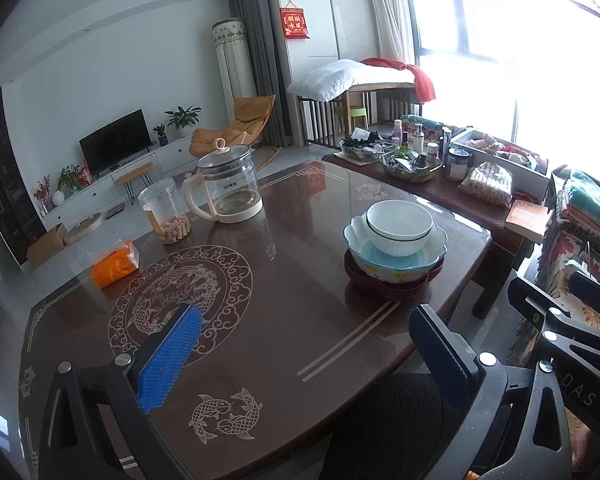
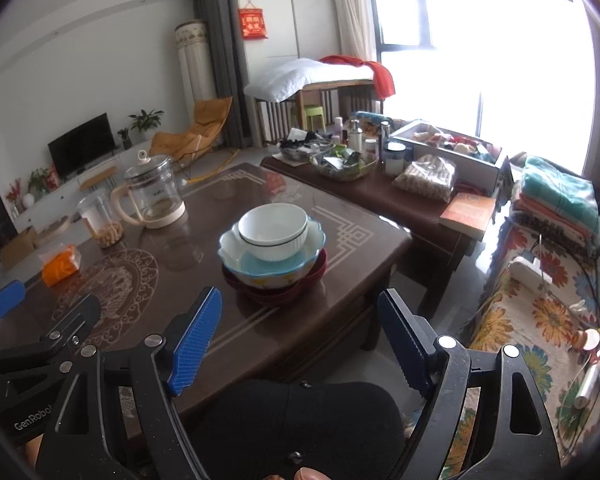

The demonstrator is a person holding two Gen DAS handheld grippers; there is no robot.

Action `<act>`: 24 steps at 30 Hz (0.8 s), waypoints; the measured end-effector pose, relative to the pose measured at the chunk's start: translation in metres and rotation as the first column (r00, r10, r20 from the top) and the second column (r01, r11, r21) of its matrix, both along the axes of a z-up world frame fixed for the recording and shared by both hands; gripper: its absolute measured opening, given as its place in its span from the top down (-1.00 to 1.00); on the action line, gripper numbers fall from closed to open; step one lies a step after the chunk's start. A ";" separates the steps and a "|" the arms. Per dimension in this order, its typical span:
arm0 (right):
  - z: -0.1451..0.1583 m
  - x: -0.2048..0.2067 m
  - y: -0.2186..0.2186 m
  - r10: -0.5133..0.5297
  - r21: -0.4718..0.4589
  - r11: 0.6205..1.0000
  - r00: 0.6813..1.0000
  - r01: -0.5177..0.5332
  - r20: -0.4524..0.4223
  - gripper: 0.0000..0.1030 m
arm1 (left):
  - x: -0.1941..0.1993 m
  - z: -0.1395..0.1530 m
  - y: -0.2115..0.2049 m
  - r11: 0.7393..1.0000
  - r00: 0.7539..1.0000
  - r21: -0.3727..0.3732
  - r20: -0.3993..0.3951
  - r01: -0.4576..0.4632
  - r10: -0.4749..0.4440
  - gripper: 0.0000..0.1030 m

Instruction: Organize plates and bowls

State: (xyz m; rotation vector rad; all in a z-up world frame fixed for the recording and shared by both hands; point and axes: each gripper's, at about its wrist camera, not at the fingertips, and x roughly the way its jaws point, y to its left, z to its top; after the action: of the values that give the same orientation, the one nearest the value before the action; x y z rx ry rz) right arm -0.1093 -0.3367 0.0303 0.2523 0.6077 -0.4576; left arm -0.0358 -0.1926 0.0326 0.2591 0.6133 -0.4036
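Reading the stack first: a white bowl (image 2: 273,232) sits nested in a blue scalloped bowl (image 2: 272,264), which rests on dark red plates (image 2: 276,292), all on the brown table (image 2: 332,280) toward its right side. Everything looks gathered into one pile, so I judge the sorting step essentially complete, with both tools backed off rather than engaged. If anything remains, I would say it is a check that the pile sits centred, or a shift of the whole stack; that would call for a low approach from both sides, pads under the plate rims, since the bowls on top could slide if tilted. My right gripper (image 2: 300,340) has its jaws spread wide with nothing between them; the stack lies ahead of the gap and above it in the right view, apart from both pads. My left gripper (image 1: 304,356) is likewise spread and empty, the stack ahead and off to its right. A glass kettle (image 1: 230,184), snack jar (image 1: 165,210) and orange tissue pack (image 1: 114,262) stand well apart at the far left.
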 end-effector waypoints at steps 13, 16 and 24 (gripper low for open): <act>0.001 -0.007 -0.004 -0.104 -0.101 0.990 0.993 0.098 -0.055 -0.62 | 0.008 -0.029 -0.016 0.995 0.988 0.063 -0.140 0.076 -0.067 -1.00; -0.002 -0.007 -0.007 -0.118 -0.087 0.990 0.991 0.112 -0.064 -0.62 | 0.009 -0.032 -0.016 0.995 0.985 0.060 -0.157 0.084 -0.074 -1.00; -0.008 -0.003 -0.004 -0.107 -0.084 0.991 0.991 0.100 -0.081 -0.62 | 0.007 -0.026 -0.012 0.996 0.988 0.042 -0.136 0.083 -0.076 -0.99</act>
State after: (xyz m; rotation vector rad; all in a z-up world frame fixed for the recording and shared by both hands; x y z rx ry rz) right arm -0.1126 -0.3403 0.0227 0.1895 0.6602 -0.5941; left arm -0.0290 -0.2051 0.0062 0.3042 0.7471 -0.4864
